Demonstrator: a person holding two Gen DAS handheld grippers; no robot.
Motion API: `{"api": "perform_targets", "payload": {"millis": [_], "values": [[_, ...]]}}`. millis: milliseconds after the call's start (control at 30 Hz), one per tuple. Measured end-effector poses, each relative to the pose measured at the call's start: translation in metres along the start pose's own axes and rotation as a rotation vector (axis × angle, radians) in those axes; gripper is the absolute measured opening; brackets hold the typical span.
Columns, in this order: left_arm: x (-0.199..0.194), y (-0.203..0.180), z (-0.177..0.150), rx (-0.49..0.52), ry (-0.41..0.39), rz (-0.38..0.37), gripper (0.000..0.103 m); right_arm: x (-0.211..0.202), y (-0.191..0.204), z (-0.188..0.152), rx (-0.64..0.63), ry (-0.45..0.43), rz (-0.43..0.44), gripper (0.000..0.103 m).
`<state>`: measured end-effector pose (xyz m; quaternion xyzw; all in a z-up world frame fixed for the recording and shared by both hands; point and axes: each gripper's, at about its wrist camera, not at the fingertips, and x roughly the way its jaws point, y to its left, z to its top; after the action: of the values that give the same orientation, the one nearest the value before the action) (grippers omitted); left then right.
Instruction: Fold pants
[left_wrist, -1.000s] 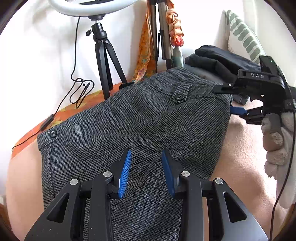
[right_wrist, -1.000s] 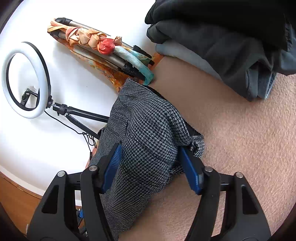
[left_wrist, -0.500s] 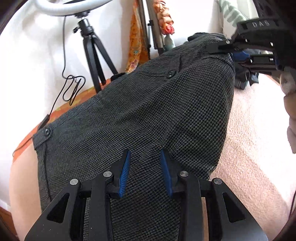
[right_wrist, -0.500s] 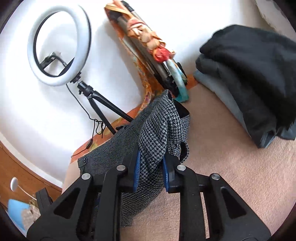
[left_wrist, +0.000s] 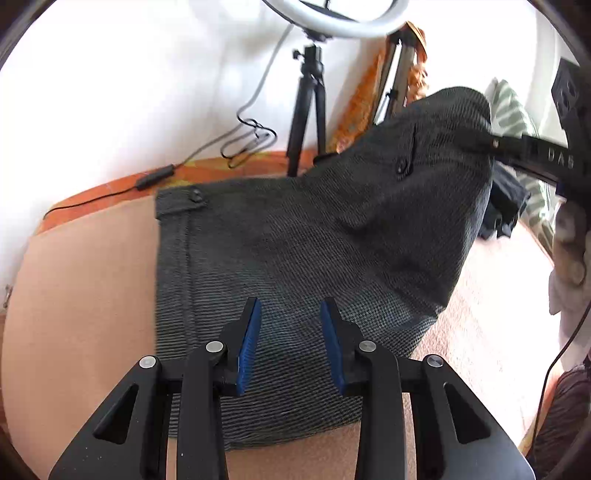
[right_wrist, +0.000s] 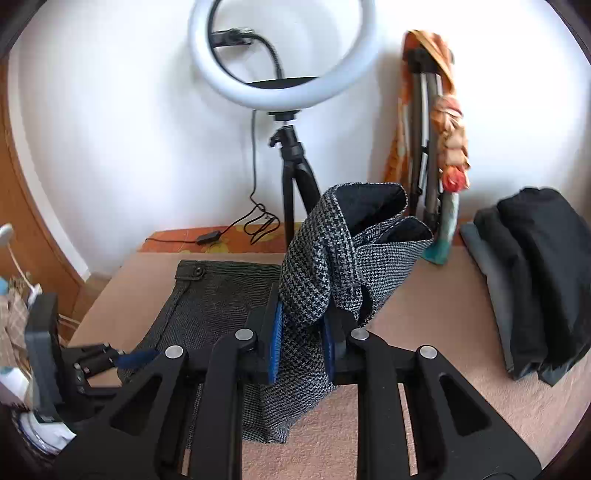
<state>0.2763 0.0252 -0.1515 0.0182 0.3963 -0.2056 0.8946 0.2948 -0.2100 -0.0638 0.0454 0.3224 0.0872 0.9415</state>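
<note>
1. Blue-padded fingers (right_wrist: 276, 343) of your right gripper (right_wrist: 301, 345) pinch a bunched edge of the grey houndstooth pants (right_wrist: 317, 266); cloth fills the whole gap between the pads, and the dark lining shows at the raised mouth of the fabric.

2. Your left gripper (left_wrist: 290, 343) hovers low over the same pants (left_wrist: 295, 240), its blue pads set a little apart. Fabric lies under and between them, but from this angle you cannot tell whether they press on it or merely frame it.

3. Seen from the left wrist, the right gripper (left_wrist: 517, 147) holds the far corner high, so the cloth rises from the flat part in a tent. The near part lies flat on the peach-coloured blanket (left_wrist: 81, 295), with a buttoned tab (left_wrist: 195, 195) at its far left corner.

4. Judging by this, you are mid-fold: one edge is lifted and appears ready to be carried across, but nothing has yet been laid over and smoothed. The fold itself, and any further halving, seem to remain ahead.

5. Beyond the work, a stack of dark folded garments (right_wrist: 532, 280) sits to the right on the blanket, well apart from the pants. A ring light (right_wrist: 284, 55) on its black tripod (right_wrist: 295, 177) stands against the white wall behind.
</note>
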Motion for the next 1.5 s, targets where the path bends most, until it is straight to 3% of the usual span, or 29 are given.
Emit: {"api": "perform_targets", "payload": {"millis": [167, 367, 633, 867, 900, 967, 1067, 1200, 1333, 1500], "values": [[-0.054, 0.043, 0.003, -0.064, -0.095, 0.082, 0.031, 0.008, 0.056, 0.002, -0.200, 0.036, 0.020, 0.019], [-0.088, 0.093, -0.002, -0.143, -0.140, 0.177, 0.031, 0.034, 0.122, -0.009, -0.411, 0.108, 0.049, 0.018], [-0.098, 0.123, -0.023, -0.208, -0.135, 0.211, 0.031, 0.080, 0.199, -0.058, -0.691, 0.237, 0.055, 0.017], [-0.097, 0.121, -0.032, -0.213, -0.116, 0.192, 0.032, 0.103, 0.228, -0.098, -0.896, 0.304, 0.034, 0.017], [-0.098, 0.120, -0.033, -0.211, -0.116, 0.190, 0.037, 0.103, 0.229, -0.100, -0.906, 0.306, 0.039, 0.019], [-0.098, 0.117, -0.034, -0.212, -0.119, 0.181, 0.047, 0.098, 0.229, -0.099, -0.896, 0.322, 0.103, 0.025], [-0.099, 0.112, -0.034, -0.222, -0.119, 0.138, 0.048, 0.076, 0.219, -0.089, -0.794, 0.328, 0.250, 0.041], [-0.094, 0.094, -0.027, -0.218, -0.117, 0.049, 0.048, 0.044, 0.184, -0.066, -0.605, 0.310, 0.406, 0.043], [-0.074, 0.068, -0.015, -0.184, -0.094, -0.055, 0.055, 0.036, 0.131, -0.029, -0.401, 0.255, 0.413, 0.049], [-0.041, 0.041, 0.000, -0.086, -0.061, -0.045, 0.056, 0.064, 0.080, 0.021, -0.223, 0.229, 0.359, 0.049]]}}
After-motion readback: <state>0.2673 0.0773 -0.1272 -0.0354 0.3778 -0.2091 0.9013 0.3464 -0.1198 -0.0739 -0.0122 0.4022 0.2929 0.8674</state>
